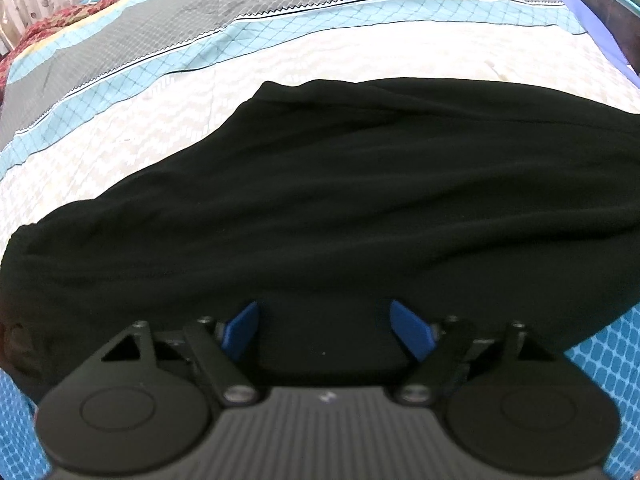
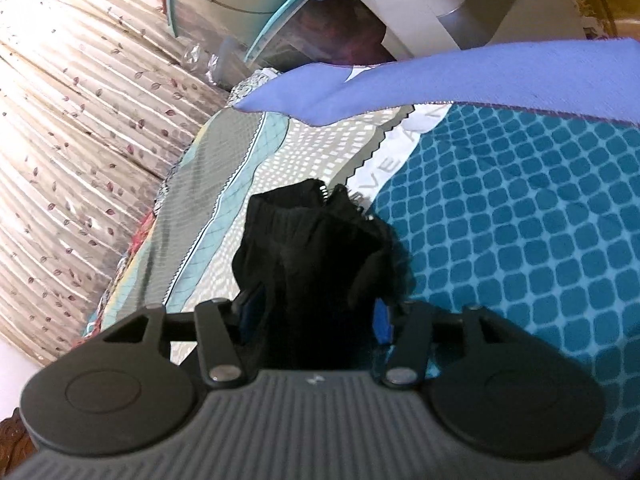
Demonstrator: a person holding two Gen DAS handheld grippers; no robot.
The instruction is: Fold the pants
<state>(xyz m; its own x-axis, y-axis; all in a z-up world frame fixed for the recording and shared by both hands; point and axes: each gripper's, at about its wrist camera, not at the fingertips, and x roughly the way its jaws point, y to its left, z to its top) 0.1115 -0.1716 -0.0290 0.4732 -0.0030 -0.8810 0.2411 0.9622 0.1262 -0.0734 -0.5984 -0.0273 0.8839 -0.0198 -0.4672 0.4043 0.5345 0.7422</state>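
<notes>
The pants (image 1: 340, 200) lie as a broad black mass spread on the bedspread (image 1: 280, 68) just ahead of my left gripper (image 1: 324, 330), reaching well past its fingers to both sides and ending in a fairly clean far edge against the pale zigzag band beyond; the cloth looks at least doubled there, with a soft ridge running across it, so I judge one fold is already in; my left gripper's blue fingers (image 1: 412, 334) are spread wide with dark fabric between and under them, pinching nothing as far as I can see; through the right wrist camera, my right gripper (image 2: 316, 316) has its blue pads closed in on a bunched end of the pants (image 2: 316, 248), which stands up ahead of the fingers in a gathered lump, a bit of zipper or trim showing at its far tip; beyond and to the right of that lump is the teal-checked part of the cover; I judge the job is about midway: one end is gripped and raised, it is yet to be carried over and laid flat, and the wrinkles ahead of my left gripper need smoothing before the final fold.
</notes>
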